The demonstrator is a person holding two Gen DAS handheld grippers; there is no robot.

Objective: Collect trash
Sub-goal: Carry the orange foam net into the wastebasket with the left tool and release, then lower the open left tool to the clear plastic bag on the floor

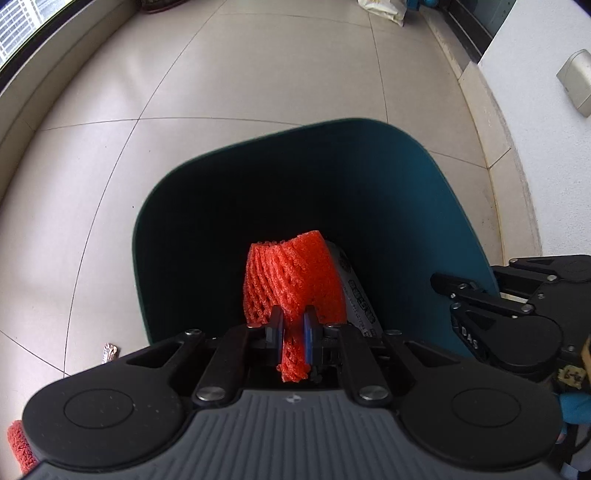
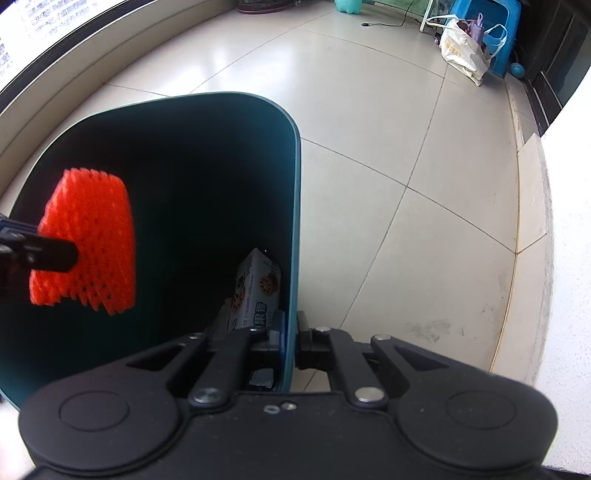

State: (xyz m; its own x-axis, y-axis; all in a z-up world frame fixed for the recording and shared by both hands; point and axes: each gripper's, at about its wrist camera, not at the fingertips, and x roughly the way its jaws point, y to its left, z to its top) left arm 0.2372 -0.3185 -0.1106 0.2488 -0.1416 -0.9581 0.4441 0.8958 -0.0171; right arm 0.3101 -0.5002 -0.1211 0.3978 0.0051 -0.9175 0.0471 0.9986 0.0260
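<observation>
My left gripper [image 1: 293, 318] is shut on an orange-red foam fruit net [image 1: 291, 280] and holds it over the open mouth of a dark teal bin [image 1: 424, 221]. Seen from the right wrist, the net [image 2: 88, 236] hangs over the bin's left half, pinched by the left gripper's fingers [image 2: 48, 253]. My right gripper [image 2: 291, 325] is shut on the bin's right wall [image 2: 294, 221], one finger inside and one outside; it also shows as the right gripper [image 1: 448, 295] at the bin's rim. A printed carton [image 2: 258, 288] leans inside the bin, with a dark wrapper [image 2: 262, 378] below it.
On the tiled floor lie a small wrapper [image 1: 110, 351] and another orange net piece [image 1: 16, 439]. A white bag [image 2: 463, 51] and a blue stool [image 2: 491, 29] stand at the far right. The white wall [image 2: 569, 258] is close on the right, a window ledge [image 1: 33, 85] on the left.
</observation>
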